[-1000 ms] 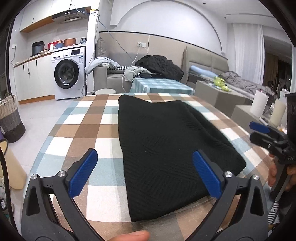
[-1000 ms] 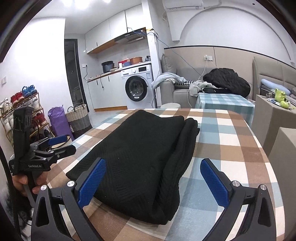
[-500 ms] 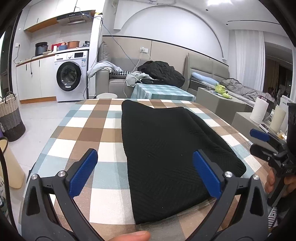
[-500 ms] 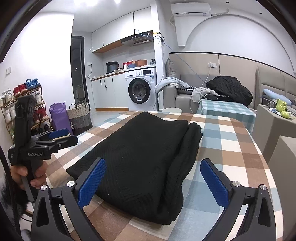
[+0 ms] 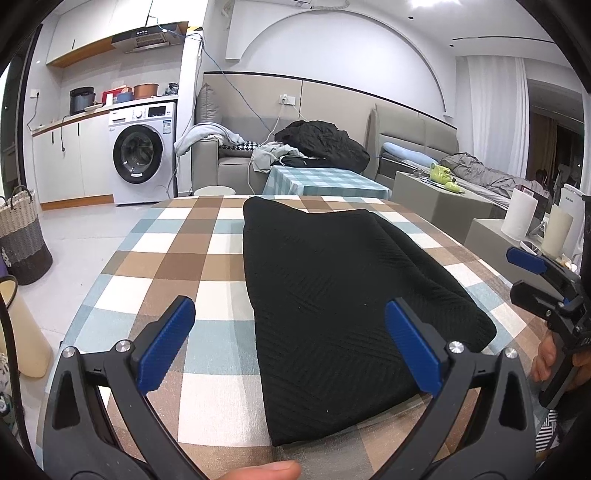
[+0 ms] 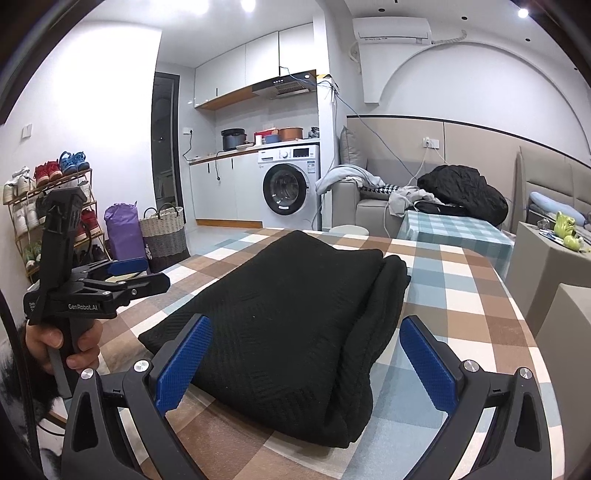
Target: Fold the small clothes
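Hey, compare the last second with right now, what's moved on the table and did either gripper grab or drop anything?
Both grippers, the left gripper and the right gripper, have lifted and pulled back a little, so more of the room shows above the checked table. Nothing was grabbed or dropped: both remain open and empty. The folded black garment lies flat where it was, unchanged.

the room is lit brightly from above by small round ceiling lights (image 6: pixel 246 5), seen in the right wrist view. a white glow is thrown on the wall under them. only soft shadows are seen. straight lines are bent near the edges, and the corners are cut off in black. nothing is blurred.
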